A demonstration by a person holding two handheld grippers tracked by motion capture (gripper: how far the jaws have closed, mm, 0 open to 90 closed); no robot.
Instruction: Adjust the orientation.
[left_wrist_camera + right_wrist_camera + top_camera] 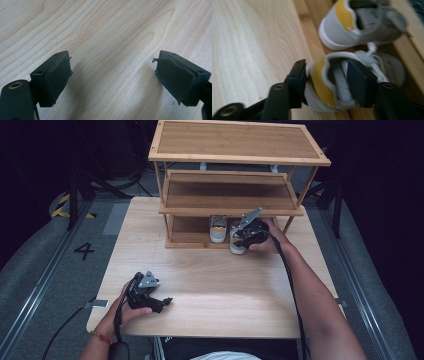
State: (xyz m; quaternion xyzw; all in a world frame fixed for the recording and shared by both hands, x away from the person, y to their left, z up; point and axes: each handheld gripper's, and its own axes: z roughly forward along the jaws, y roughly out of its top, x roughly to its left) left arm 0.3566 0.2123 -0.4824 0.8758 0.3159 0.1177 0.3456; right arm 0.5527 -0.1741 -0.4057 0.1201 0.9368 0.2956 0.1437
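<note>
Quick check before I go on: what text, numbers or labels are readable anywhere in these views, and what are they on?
"4": black numeral on the grey floor left of the table.
Insole print inside the held shoe, gripped by the right gripper: too blurred to read.
Second shoe on the rack: nothing legible.

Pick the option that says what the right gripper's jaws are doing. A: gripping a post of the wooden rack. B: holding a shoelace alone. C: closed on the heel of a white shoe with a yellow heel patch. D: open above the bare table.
C: in the right gripper view the right gripper has one jaw outside and one inside the heel of the near shoe.
</note>
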